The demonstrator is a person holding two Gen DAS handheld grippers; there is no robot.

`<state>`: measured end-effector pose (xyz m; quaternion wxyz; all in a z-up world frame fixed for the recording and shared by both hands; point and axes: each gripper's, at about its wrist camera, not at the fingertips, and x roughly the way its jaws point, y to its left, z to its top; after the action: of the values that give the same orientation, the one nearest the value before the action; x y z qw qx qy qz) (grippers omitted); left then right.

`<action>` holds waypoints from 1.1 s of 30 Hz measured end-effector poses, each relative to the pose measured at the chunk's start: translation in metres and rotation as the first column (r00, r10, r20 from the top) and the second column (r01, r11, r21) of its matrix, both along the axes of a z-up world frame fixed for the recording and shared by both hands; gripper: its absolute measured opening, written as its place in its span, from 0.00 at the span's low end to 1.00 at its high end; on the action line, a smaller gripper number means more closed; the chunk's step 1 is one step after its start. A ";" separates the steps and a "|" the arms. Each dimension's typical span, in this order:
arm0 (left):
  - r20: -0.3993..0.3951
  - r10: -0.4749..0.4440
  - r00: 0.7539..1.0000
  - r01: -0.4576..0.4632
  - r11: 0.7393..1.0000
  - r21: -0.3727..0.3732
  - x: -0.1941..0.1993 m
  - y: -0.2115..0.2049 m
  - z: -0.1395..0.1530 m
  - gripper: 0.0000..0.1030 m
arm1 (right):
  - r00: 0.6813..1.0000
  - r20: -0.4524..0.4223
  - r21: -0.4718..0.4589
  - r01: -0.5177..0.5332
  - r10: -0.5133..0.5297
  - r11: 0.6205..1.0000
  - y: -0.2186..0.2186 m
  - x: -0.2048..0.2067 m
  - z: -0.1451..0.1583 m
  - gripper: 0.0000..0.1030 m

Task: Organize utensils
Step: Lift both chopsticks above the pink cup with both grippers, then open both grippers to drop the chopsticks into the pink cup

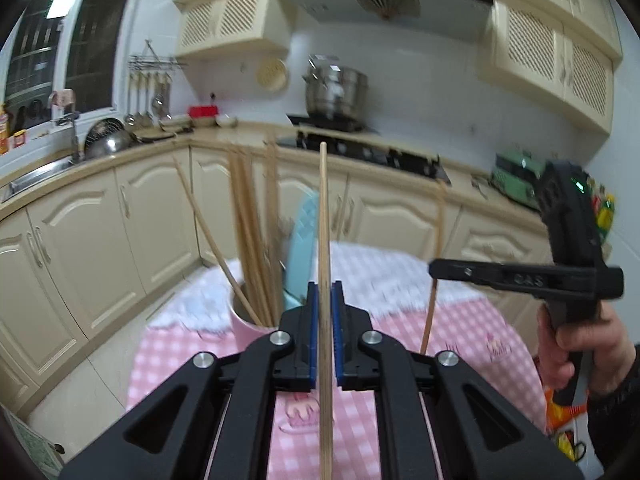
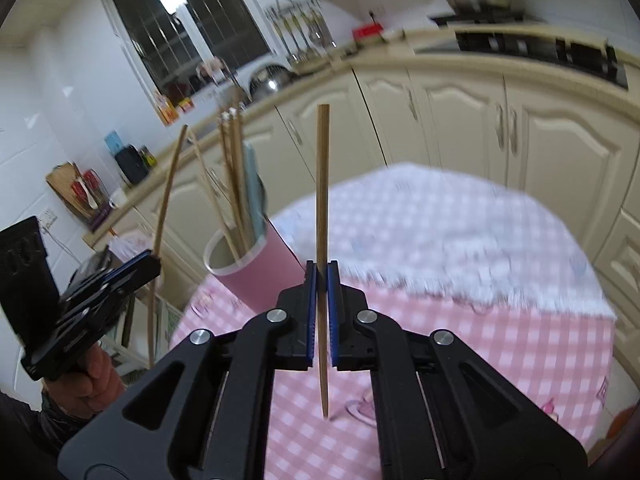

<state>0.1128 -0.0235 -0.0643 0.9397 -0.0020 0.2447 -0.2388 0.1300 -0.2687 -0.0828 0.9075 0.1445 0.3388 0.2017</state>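
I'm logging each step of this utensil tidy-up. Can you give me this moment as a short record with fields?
left tongs: shut on one wooden chopstick, held upright
right tongs: shut on a second chopstick, also upright
pink cup: on the table, holding several chopsticks and a light blue utensil
table: pink checked cloth with a white cloth over the far part
setting: kitchen, cream cabinets, hob with a steel pot
task state: both held chopsticks not yet in the cup
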 end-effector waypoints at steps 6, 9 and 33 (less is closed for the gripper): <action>0.061 0.061 0.996 -0.057 0.996 -0.070 0.014 0.014 0.022 0.05 | 0.996 0.083 0.012 -0.022 0.021 1.000 0.012 -0.001 0.033 0.05; 0.088 0.087 0.992 -0.077 0.991 -0.114 0.022 0.019 0.033 0.05 | 0.992 0.123 0.013 -0.040 0.039 0.999 0.019 0.004 0.049 0.05; 0.234 0.251 0.939 -0.178 0.940 -0.292 0.105 0.012 0.053 0.06 | 0.952 0.271 -0.028 -0.139 0.142 0.990 0.083 0.061 0.118 0.05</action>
<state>0.2174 -0.0112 -0.0115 0.9757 -0.1230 0.0792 -0.1628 0.1913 -0.1857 0.0353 0.9295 0.0869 0.2211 0.2823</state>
